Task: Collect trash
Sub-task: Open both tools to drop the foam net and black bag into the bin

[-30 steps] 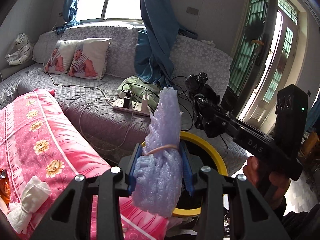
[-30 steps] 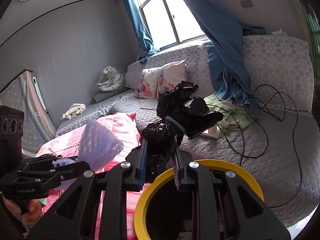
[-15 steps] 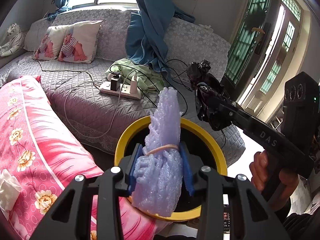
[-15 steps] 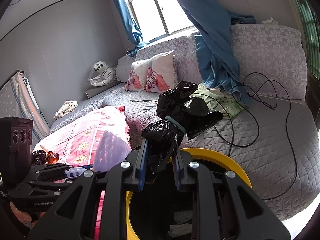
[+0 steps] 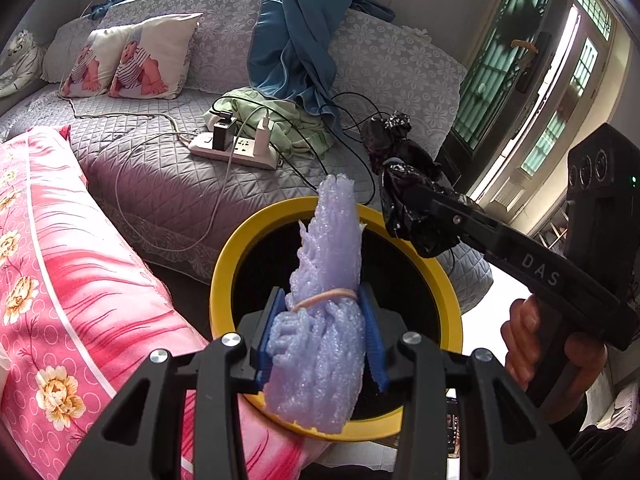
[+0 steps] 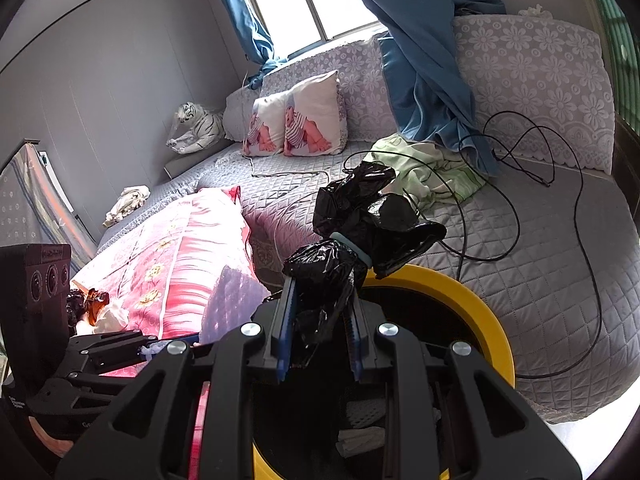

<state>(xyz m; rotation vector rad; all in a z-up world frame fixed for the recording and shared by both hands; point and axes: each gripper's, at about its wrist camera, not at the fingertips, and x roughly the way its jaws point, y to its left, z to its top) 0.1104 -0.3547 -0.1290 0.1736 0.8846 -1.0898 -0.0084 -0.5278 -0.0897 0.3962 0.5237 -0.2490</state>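
Both hand-held grippers have dropped over the round yellow-rimmed bin (image 5: pixel 224 264), frame centre: left hand-held gripper (image 5: pixel 320 344) clamps the purple foam-net bundle (image 5: pixel 324 280), right hand-held gripper (image 6: pixel 320 336) the crumpled black plastic bag (image 6: pixel 360 216). You're set to release.

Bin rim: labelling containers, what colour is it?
Yellow rim, black inside; clearest in the left wrist view.
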